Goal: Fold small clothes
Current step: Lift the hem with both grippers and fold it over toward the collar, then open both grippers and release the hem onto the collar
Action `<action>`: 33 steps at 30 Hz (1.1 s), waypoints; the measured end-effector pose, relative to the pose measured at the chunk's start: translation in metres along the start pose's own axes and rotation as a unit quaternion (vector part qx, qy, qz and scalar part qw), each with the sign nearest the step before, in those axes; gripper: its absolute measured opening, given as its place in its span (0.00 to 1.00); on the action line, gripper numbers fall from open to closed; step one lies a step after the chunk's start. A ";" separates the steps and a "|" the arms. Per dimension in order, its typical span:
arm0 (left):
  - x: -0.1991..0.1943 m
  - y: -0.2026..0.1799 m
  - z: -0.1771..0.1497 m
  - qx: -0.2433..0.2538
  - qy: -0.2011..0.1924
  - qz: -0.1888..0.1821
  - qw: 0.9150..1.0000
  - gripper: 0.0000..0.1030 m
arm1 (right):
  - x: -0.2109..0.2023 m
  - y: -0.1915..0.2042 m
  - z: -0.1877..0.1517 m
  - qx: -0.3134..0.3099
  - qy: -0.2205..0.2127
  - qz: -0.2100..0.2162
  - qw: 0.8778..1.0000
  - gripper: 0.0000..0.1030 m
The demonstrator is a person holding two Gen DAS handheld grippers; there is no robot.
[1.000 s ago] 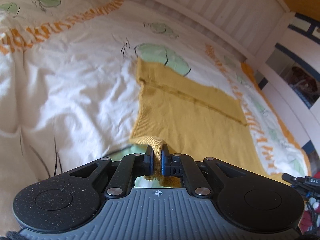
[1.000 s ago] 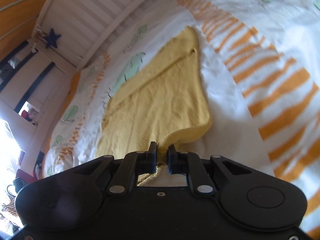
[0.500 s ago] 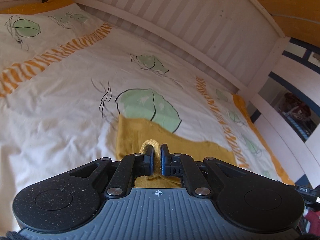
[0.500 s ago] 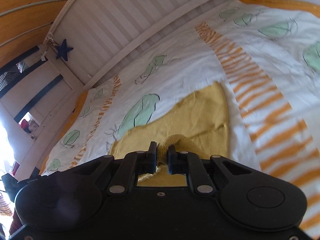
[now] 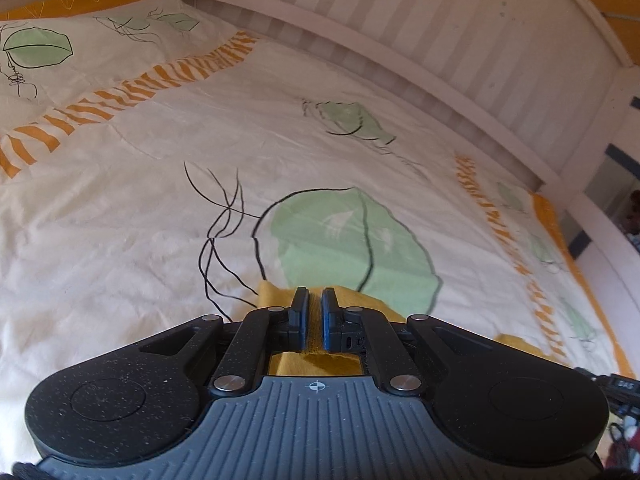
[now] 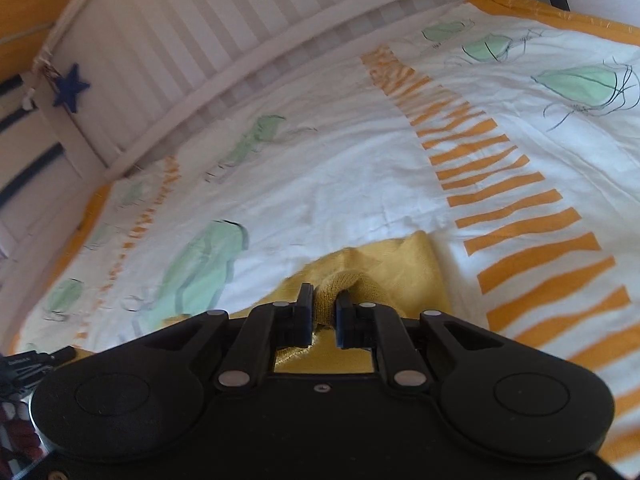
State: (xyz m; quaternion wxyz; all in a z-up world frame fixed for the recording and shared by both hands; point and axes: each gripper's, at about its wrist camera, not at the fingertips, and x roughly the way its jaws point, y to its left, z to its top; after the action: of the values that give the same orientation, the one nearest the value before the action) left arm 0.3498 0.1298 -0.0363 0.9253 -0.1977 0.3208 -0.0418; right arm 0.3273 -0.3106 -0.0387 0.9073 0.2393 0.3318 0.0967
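A: Nearest the lens, the left gripper [image 5: 315, 316] is seen all but closed, a thin fold of the yellow garment [image 5: 280, 294] pinched between its pads.

B: And the right gripper [image 6: 324, 314] is held slightly wider, a thicker bunch of the yellow garment [image 6: 400, 268] being clamped there, ribbed knit bulging between the pads.

A: So one edge is being carried by both claws. The garment itself is found directly beneath and just ahead of the fingers, flat on the duvet [image 5: 140, 208]; most of it is hidden under the gripper bodies.

B: A fold is judged to be in hand: the lifted edge is being brought over the part lying on the bed. For a clean result, both corners should be kept level and the cloth between them held taut, so no slack is trapped in the crease.

A: Agreed. The edge should be laid down squarely onto the far edge, visible just past the right fingers, before any release is made.

B: Just ahead, the green leaf print [image 5: 352, 244] is partly covered by the garment's edge.

A: Further out, orange stripes [image 6: 512, 208] are crossed by nothing, and at the back the white slatted bed rail [image 5: 400, 40] is seen, a blue star [image 6: 70, 88] hung on it.
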 end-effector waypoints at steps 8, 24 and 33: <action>0.024 0.012 0.009 -0.018 -0.004 0.056 0.998 0.07 | 0.028 -0.011 0.001 0.010 0.017 -0.026 0.999 0.22; -0.007 -0.070 -0.048 0.199 0.026 0.005 0.980 0.34 | -0.006 0.048 -0.021 -0.142 -0.002 -0.043 0.989 0.68; 0.025 -0.050 -0.083 0.194 0.080 0.019 0.977 0.36 | 0.025 0.082 -0.059 -0.253 0.042 -0.058 0.965 0.67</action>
State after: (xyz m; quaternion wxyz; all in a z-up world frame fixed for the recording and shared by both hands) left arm 0.3215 0.0503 -0.0900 0.9179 -0.0040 0.3835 -0.1018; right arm 0.3070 -0.2092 -0.0510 0.9277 -0.0217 0.3477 0.1342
